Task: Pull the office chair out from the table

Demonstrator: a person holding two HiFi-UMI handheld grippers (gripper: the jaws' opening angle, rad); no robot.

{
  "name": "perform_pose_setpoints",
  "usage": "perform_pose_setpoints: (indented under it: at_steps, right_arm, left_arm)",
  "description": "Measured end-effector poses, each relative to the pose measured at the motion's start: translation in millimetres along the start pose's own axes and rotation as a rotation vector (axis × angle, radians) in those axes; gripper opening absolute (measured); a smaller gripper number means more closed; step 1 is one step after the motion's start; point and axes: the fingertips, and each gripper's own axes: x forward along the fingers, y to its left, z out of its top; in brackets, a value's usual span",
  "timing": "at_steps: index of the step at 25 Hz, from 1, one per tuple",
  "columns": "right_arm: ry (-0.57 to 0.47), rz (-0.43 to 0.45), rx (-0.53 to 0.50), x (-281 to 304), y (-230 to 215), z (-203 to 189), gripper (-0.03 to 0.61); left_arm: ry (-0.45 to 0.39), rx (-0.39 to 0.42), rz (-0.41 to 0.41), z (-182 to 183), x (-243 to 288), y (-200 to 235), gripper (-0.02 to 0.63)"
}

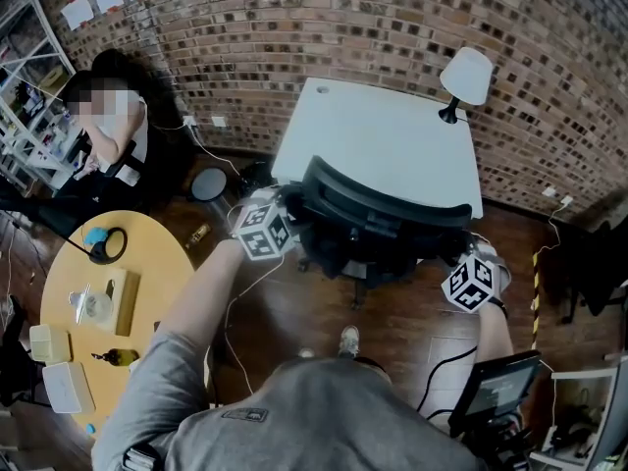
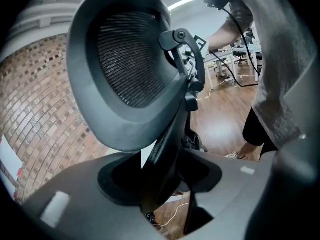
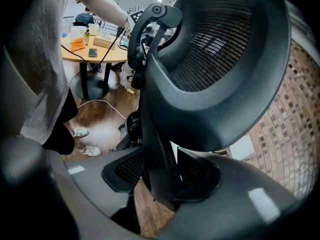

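The black office chair (image 1: 373, 214) stands pushed up to the white table (image 1: 392, 145). My left gripper (image 1: 292, 219) is at the left side of its backrest and my right gripper (image 1: 453, 265) at the right side. In the left gripper view the mesh headrest (image 2: 125, 69) rises above the grey backrest frame (image 2: 90, 194), which fills the space between the jaws. The right gripper view shows the same headrest (image 3: 220, 59) and frame (image 3: 245, 199) from the other side. Each gripper looks shut on the backrest frame; the frame hides the pads.
A white lamp (image 1: 464, 78) stands on the table's far right corner, against the brick wall. A round wooden table (image 1: 98, 302) with small items is at the left, with a seated person (image 1: 118, 126) behind it. Cables cross the wooden floor. A screen (image 1: 500, 386) is at my right.
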Motion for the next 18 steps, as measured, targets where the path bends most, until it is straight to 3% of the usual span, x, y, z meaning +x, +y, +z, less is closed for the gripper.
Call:
perform_pose_setpoints:
  at_steps: [10, 18]
  right_arm:
    - [0.020, -0.031, 0.037, -24, 32, 0, 0.221]
    - [0.000, -0.049, 0.027, -38, 55, 9, 0.215]
  left_arm:
    - [-0.049, -0.007, -0.008, 7, -27, -32, 0.225]
    - [-0.036, -0.031, -0.009, 3, -42, -47, 0.225]
